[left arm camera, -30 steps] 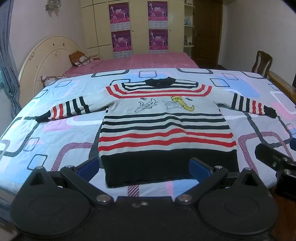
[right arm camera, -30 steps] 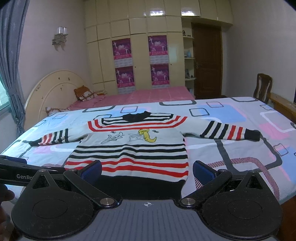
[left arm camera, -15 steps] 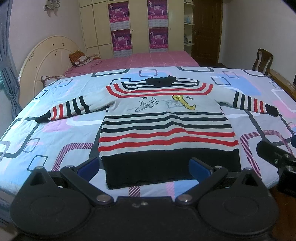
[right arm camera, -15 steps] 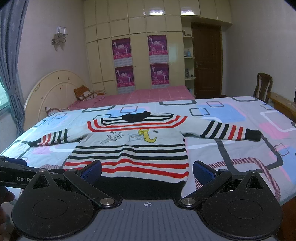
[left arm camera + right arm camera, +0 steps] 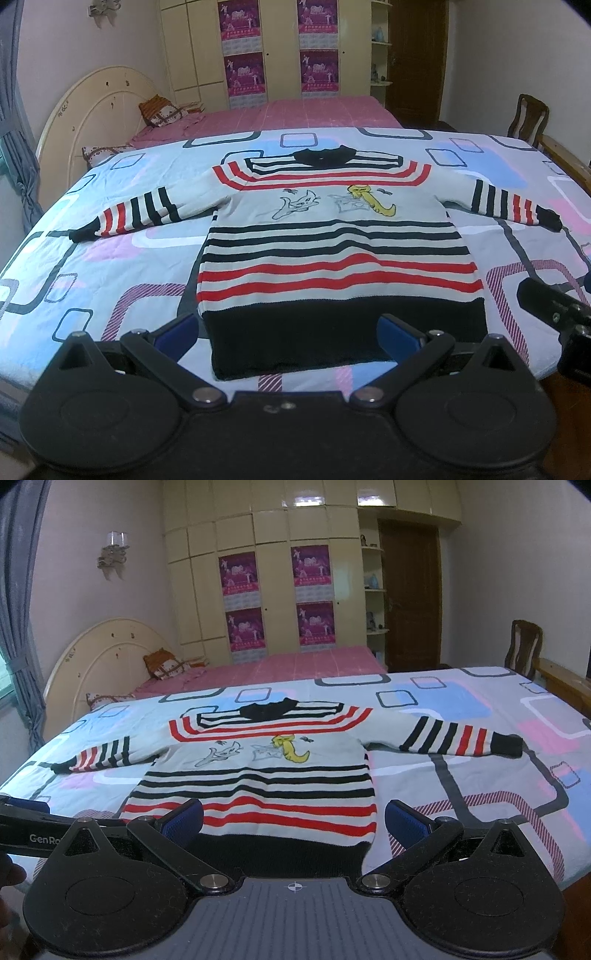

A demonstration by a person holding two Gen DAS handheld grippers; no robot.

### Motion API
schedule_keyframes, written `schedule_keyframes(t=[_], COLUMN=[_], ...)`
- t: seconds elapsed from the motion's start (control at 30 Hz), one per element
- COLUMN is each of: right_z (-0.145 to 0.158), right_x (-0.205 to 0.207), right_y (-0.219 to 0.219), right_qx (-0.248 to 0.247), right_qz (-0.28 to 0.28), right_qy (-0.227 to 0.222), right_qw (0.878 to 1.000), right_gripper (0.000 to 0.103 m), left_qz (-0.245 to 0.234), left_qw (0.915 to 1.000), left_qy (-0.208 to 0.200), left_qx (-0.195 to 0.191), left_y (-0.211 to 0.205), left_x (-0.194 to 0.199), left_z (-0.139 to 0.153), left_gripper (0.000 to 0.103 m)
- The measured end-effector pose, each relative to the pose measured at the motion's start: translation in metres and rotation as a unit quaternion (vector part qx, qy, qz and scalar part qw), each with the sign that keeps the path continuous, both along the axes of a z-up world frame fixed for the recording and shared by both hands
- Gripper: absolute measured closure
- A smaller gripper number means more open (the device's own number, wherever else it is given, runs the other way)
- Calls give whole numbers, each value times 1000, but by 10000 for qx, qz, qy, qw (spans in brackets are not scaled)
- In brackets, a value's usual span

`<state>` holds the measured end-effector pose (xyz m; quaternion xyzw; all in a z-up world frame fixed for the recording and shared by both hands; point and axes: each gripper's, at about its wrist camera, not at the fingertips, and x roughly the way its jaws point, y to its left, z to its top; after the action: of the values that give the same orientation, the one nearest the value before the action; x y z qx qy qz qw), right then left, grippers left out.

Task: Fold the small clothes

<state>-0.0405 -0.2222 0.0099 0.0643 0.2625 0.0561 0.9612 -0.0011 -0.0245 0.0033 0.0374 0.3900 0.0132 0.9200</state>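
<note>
Lying flat on the bed [image 5: 92, 280], striped sweater [image 5: 332, 251] just beyond both spread, empty tools [image 5: 288, 332] [image 5: 293, 819].

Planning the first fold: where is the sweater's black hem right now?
In both wrist views the black hem lies flat at the near edge of the patterned bedspread, just beyond the open left gripper.

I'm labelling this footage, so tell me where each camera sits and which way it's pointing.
Left wrist: rides the left gripper, looking up the bed over the sweater hem; the right gripper's black body shows at right.
Right wrist: rides the right gripper, set further right and higher; the left gripper and a fingertip show at left.
Shared: sweater, wardrobe posters, both jaws open.
</note>
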Motion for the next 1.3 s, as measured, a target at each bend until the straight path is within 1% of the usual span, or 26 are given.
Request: schedule_keyframes(t=[0.3, 0.53, 0.73, 0.93, 1.07, 1.13, 1.3], right_z=[-5, -10, -16, -24, -30, -34, -39], right_x=[10, 23, 38, 60, 79, 91, 120], right_y=[-1, -1, 1, 4, 9, 11, 10], right_qx=[22, 30, -59, -61, -179, -237, -163], right_qz=[-40, -118, -247, -402, -476, -572, -907], right_qy=[51, 120, 194, 323, 347, 381, 385], right_qw=[10000, 9999, 9995, 9987, 9981, 9974, 9950], right_gripper=[0, 0, 0, 0, 0, 0, 0], left_qz=[28, 29, 7, -39, -71, -86, -201], left_qw=[10000, 9998, 9997, 9995, 9991, 9990, 9987], left_qy=[89, 173, 235, 328, 393, 404, 441], left_qx=[18, 27, 8, -22, -154, -158, -157], left_y=[1, 4, 9, 19, 31, 38, 51], left_x=[12, 27, 43, 69, 93, 108, 142], left_z=[-5, -9, -15, -25, -33, -37, -46], left_gripper=[0, 0, 0, 0, 0, 0, 0])
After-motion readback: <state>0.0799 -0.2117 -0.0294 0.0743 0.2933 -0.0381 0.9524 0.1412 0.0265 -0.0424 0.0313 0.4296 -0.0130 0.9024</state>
